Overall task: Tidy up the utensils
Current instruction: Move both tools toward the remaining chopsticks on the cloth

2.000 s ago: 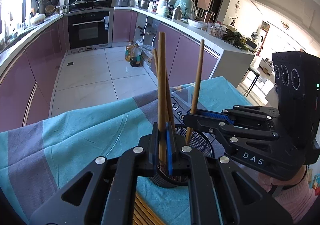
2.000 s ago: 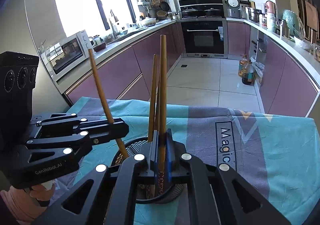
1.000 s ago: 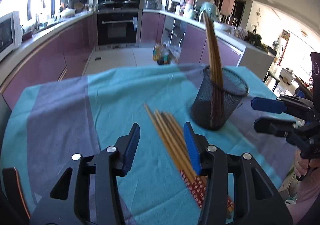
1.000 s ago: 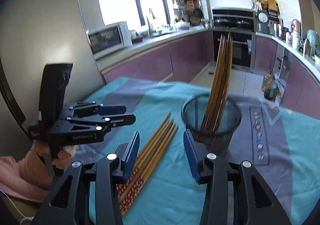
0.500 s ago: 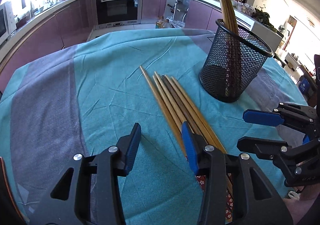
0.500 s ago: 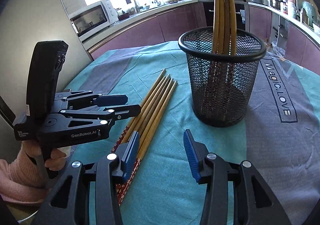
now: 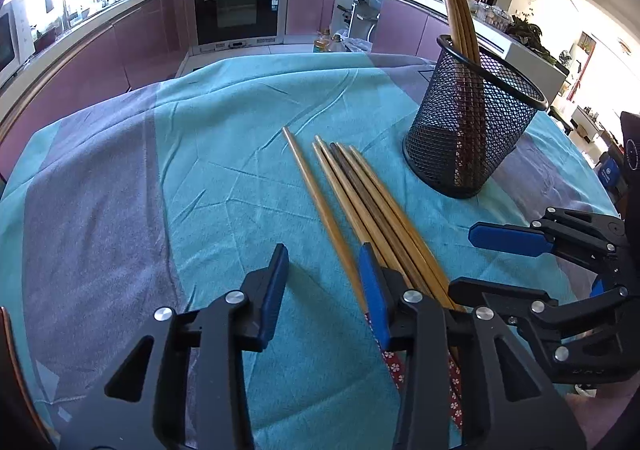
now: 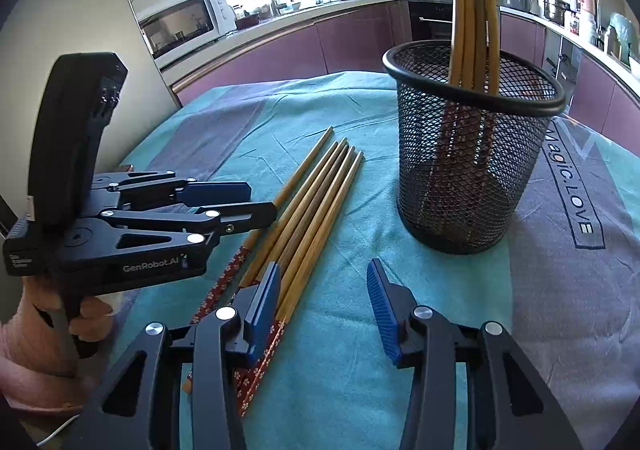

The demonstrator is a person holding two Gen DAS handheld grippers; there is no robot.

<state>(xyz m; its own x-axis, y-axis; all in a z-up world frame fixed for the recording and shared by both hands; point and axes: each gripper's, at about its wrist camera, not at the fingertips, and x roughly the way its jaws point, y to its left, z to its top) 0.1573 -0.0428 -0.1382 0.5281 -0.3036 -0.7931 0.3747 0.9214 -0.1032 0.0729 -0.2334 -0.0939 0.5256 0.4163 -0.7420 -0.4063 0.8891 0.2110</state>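
- Left wrist view: the left gripper (image 7: 323, 264) is hanging low over the teal cloth (image 7: 224, 154), its jaws parted and just narrowing, the leftmost loose chopstick (image 7: 320, 206) lying between them.
- Right wrist view: the right gripper (image 8: 323, 292) is standing parted, gripping nothing, beside the chopstick bundle (image 8: 316, 218).
- More chopsticks are standing in the mesh holder (image 8: 472, 154) nearby.
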